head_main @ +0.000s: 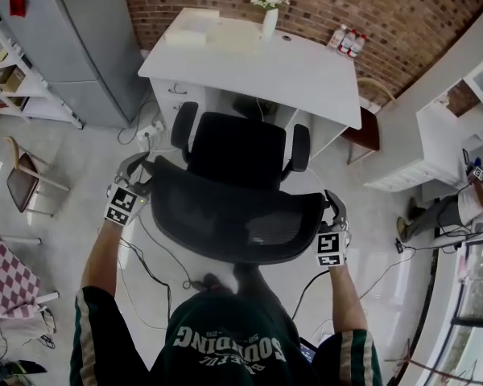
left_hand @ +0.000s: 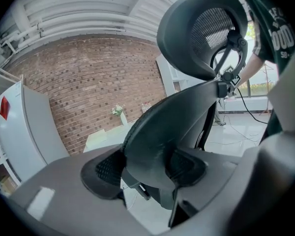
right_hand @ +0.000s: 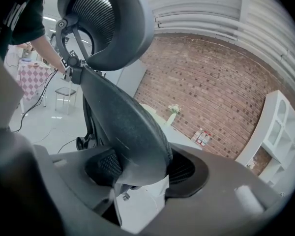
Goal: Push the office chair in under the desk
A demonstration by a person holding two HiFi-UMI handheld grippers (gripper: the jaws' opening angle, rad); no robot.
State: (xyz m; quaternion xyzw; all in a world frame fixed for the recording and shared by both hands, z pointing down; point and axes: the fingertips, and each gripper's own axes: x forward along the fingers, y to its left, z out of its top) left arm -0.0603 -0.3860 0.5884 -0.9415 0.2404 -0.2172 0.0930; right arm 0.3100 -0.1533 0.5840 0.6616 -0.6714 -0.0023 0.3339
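Note:
The black office chair (head_main: pixel 240 155) stands facing the white desk (head_main: pixel 306 75), its seat partly under the desk's front edge. I stand behind its mesh backrest (head_main: pixel 233 215). My left gripper (head_main: pixel 139 177) is shut on the backrest's left edge, my right gripper (head_main: pixel 333 212) on its right edge. In the left gripper view the backrest rim (left_hand: pixel 152 132) sits clamped in the left gripper (left_hand: pixel 147 168), with the headrest (left_hand: pixel 201 28) above. The right gripper view shows the same rim (right_hand: pixel 128 127) pinched in the right gripper (right_hand: pixel 145 168).
A grey fridge (head_main: pixel 72 39) stands left of the desk. A vase of flowers (head_main: pixel 270 14) and a box (head_main: pixel 193 24) are on the desk. Cables (head_main: pixel 157 272) trail on the floor. A wooden chair (head_main: pixel 24 179) is at left, a dark stool (head_main: pixel 366 131) and white shelves (head_main: pixel 459 127) at right.

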